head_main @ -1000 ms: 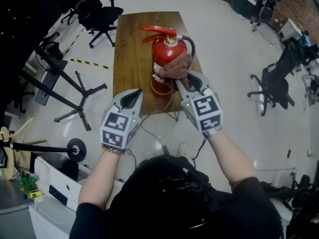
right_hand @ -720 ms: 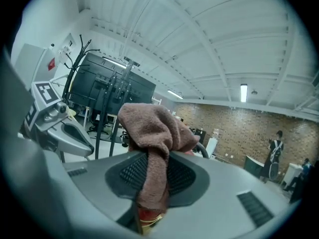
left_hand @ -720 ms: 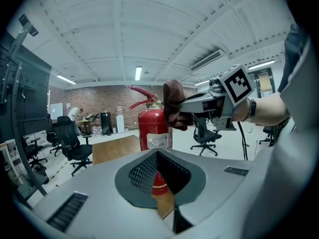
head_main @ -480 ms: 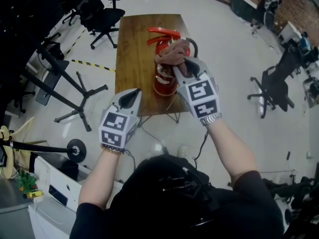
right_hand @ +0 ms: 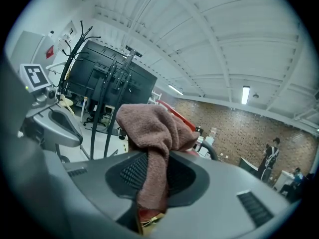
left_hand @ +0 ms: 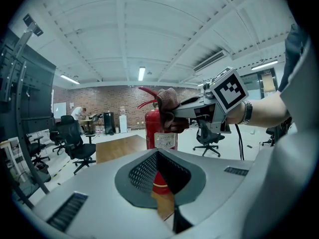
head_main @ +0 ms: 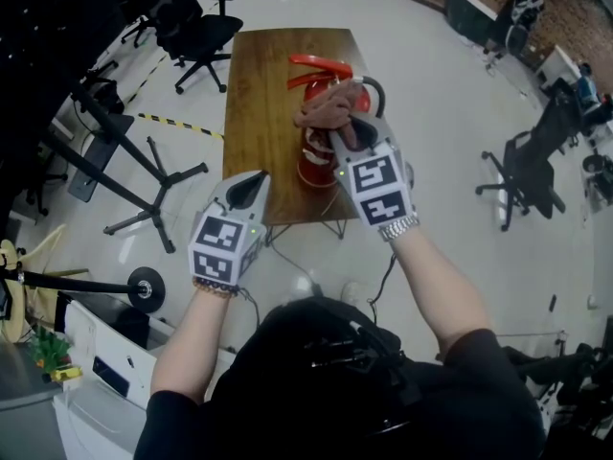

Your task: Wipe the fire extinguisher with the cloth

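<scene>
Over the last second the right gripper (head_main: 350,130) had carried the cloth (head_main: 324,108) from the shoulder of the fire extinguisher (head_main: 312,161) up to its neck, so that the wad now sat just under the red lever (head_main: 319,62), a little above the middle of the head view. I judged this to be an upward stroke of the wipe: the front of the cylinder was likely covered, while the head, the hose (head_main: 370,88) and the far side probably remained to be done. The right gripper's jaws stayed part-way closed, pinching a fold of the cloth between their black ribbed pads, with the loose bulk bunched above them. The left gripper (head_main: 251,188) had barely shifted at lower left of centre; its jaws were pressed together on nothing, and it hung just short of the table's near edge, apart from the extinguisher. The cloth was a brownish-pink terry, nubby and soft, draping in thick folds. The extinguisher was a glossy red cylinder standing upright on the wooden tabletop (head_main: 252,103), with a white label (left_hand: 165,140) and a curved black hose. The tabletop was a smooth, dark-grained rectangle; the grippers were matt grey plastic shells.
</scene>
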{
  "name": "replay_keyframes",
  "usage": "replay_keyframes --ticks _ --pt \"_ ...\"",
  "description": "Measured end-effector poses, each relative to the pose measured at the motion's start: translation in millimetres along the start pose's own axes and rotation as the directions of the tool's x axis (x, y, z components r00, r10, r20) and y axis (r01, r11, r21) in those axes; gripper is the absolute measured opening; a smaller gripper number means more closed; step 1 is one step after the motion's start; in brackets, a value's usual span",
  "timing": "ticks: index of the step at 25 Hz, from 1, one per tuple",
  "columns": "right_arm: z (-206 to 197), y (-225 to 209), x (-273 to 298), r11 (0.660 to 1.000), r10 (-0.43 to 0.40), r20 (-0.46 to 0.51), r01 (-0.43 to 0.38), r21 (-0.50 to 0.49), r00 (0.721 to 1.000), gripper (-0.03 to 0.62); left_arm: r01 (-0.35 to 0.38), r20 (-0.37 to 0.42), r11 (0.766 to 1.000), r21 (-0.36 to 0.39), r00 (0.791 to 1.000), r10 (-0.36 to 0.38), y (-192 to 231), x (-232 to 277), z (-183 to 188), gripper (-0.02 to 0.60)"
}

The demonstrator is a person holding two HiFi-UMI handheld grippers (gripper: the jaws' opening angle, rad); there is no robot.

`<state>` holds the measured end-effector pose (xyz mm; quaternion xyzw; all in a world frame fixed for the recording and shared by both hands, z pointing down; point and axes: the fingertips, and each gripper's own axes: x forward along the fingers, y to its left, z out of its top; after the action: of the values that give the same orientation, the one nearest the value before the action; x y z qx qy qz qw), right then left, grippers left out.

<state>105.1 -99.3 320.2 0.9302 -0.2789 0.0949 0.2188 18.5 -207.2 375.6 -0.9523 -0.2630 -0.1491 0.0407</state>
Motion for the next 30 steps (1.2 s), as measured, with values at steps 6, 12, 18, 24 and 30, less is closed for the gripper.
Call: replay_keyframes --ticks 6,12,18,24,30 --pt "-4 5 -3 1.000 0.000 -0.003 0.000 -0.010 1.000 0.110 0.005 -0.008 1.000 0.004 1.000 -0.005 1 4 -1 0.000" --pt "-28 22 0 1.000 0.023 -0.039 -0.023 0.009 0.999 0.110 0.009 -0.014 1.000 0.007 1.000 -0.009 4 6 -4 0.000" --pt "-67 34 11 0.998 0.050 -0.113 -0.045 0.043 0.992 0.110 0.010 -0.035 1.000 0.000 0.999 -0.010 6 4 -11 0.000" --pt "-93 46 21 0.997 0.064 -0.155 -0.056 0.054 0.986 0.110 0.006 -0.056 1.000 -0.005 0.998 -0.006 9 3 -20 0.000" --pt "-125 59 33 0.994 0.089 -0.214 -0.074 0.078 0.973 0.110 0.003 -0.073 1.000 -0.001 0.997 -0.003 12 2 -26 0.000"
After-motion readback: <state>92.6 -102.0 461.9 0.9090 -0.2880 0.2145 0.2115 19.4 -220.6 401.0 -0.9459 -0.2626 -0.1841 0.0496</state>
